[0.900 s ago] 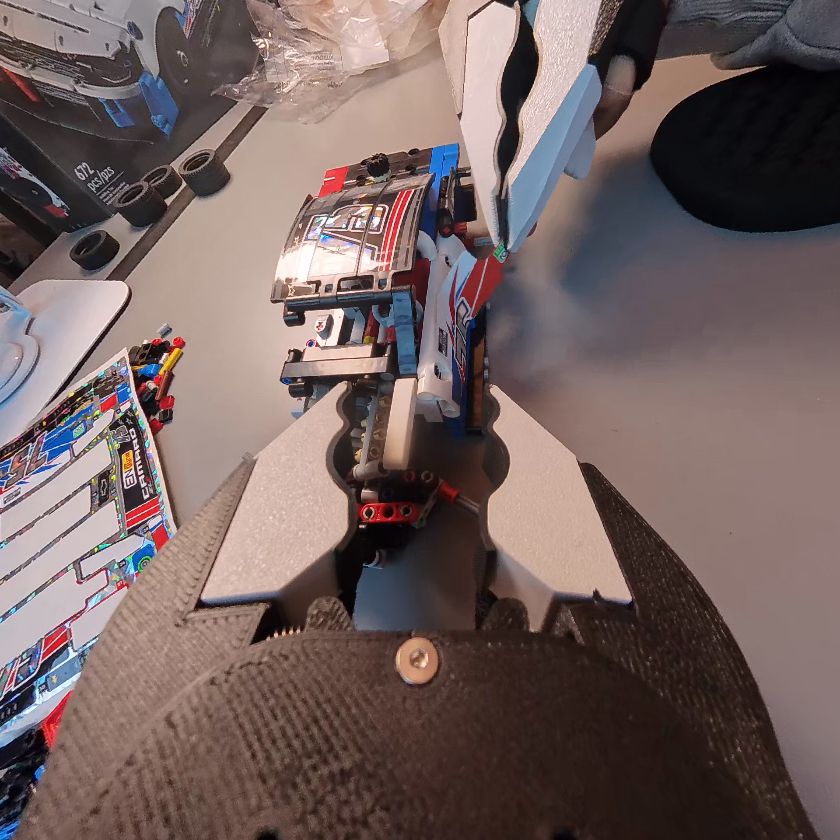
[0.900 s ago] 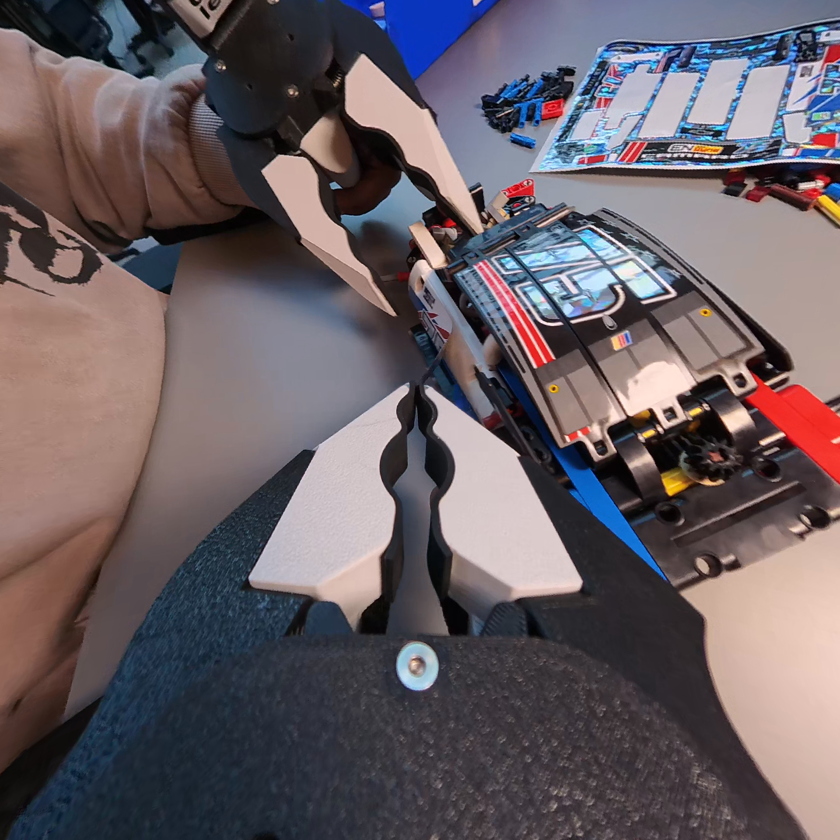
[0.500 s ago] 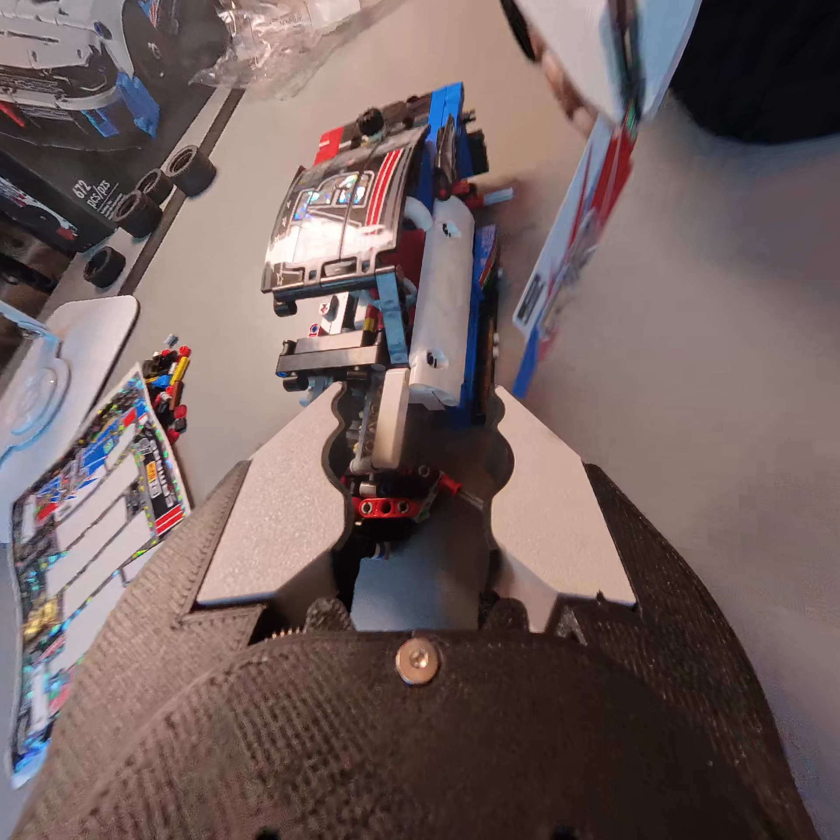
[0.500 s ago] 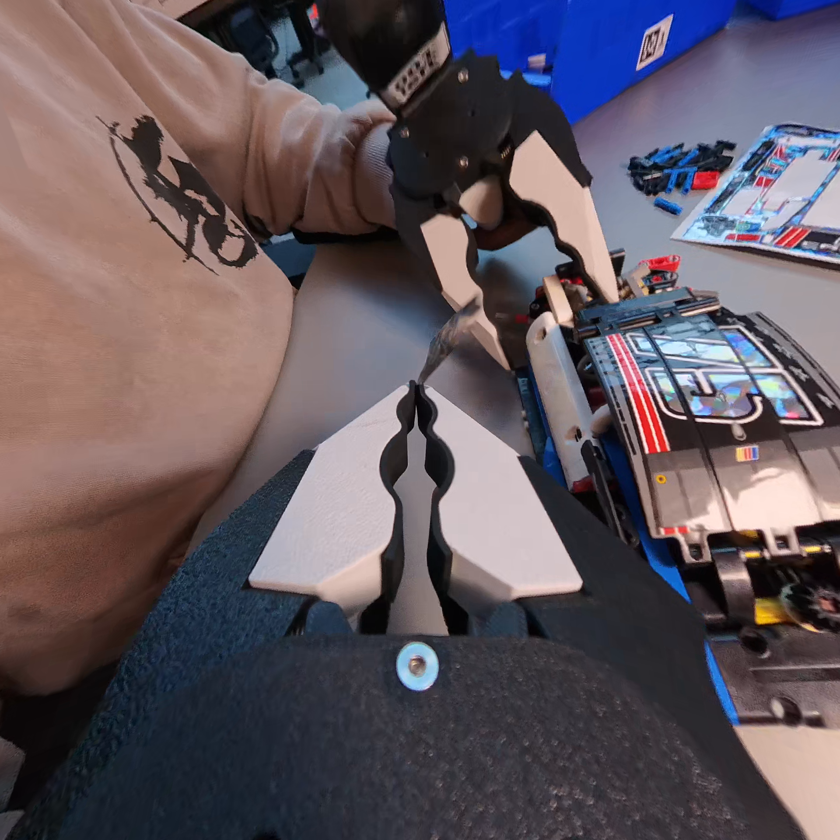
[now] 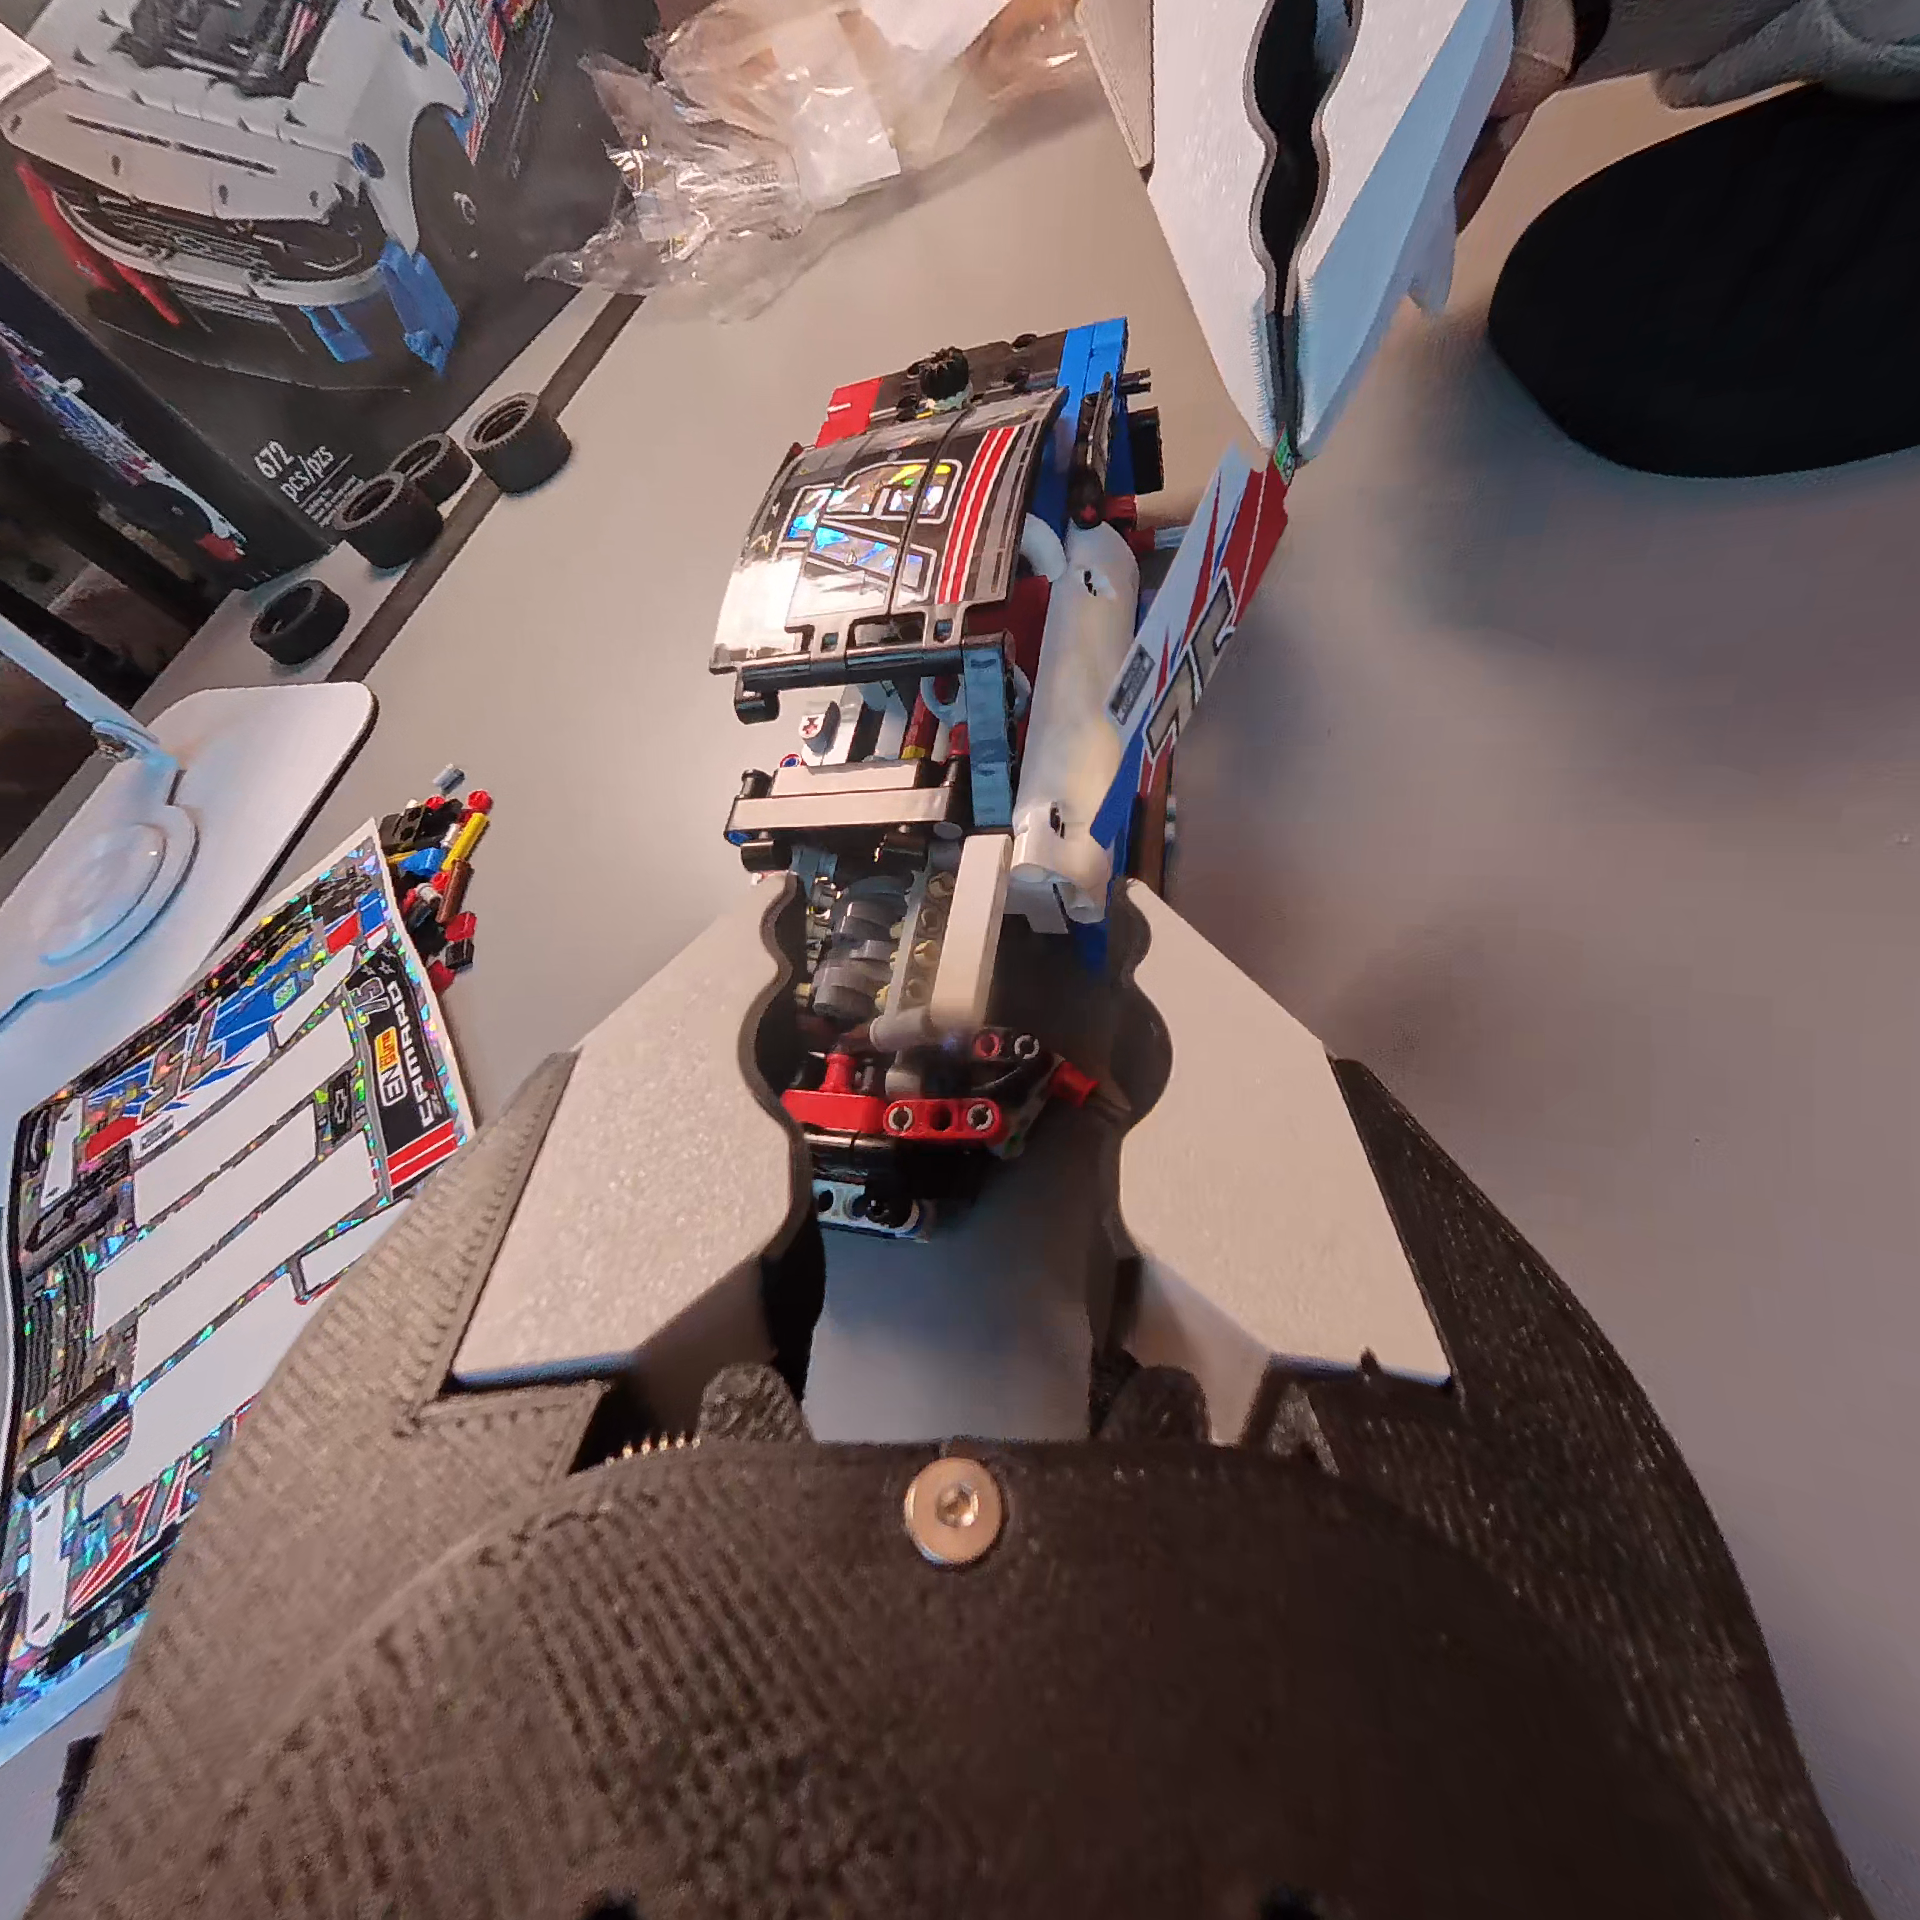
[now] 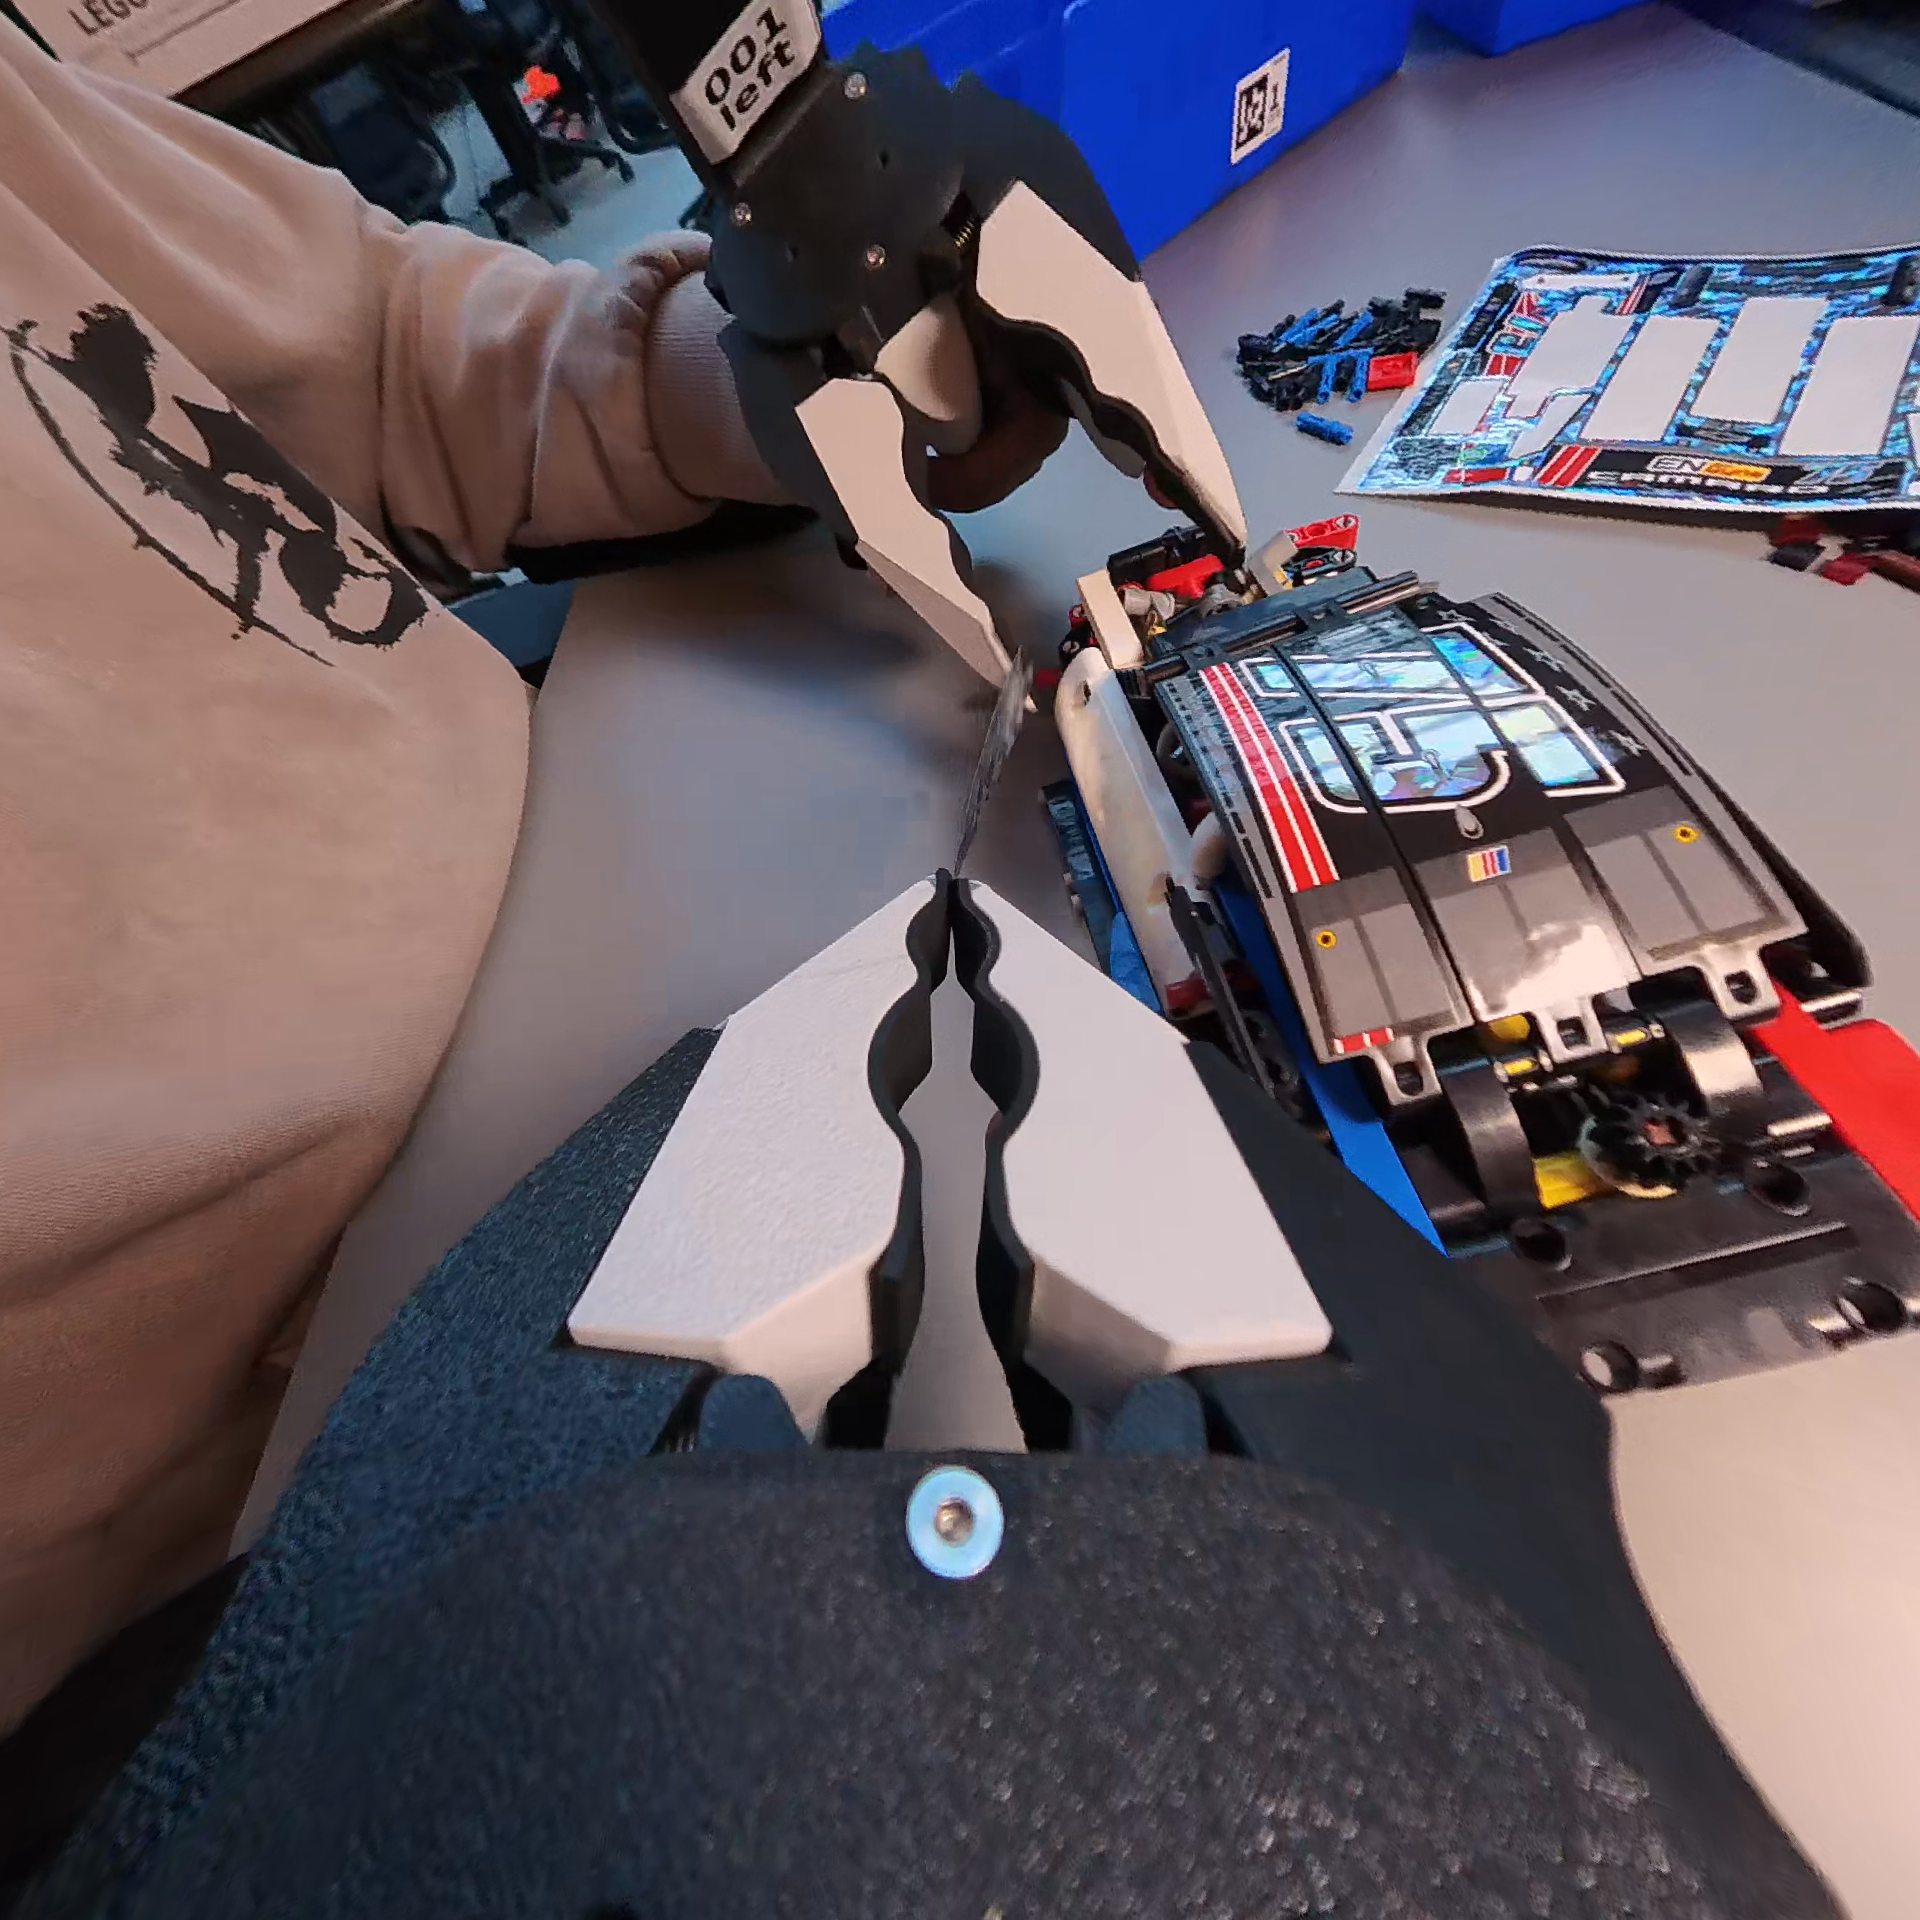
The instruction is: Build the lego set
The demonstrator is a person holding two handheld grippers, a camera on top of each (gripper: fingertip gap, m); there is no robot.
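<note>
The partly built black, blue and red brick car (image 5: 935,665) stood on the grey table (image 5: 1558,935); the left gripper (image 5: 951,935) spread wide around its near end; the right gripper (image 6: 951,883) pinched a blue, white and red sticker (image 5: 1195,665) beside it, edge-on and blurred in its own view.

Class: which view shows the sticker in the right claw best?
The left wrist view: the sticker hangs face-on from the shut right claw, beside the car. The right wrist view shows it only edge-on, a thin blurred strip.
</note>
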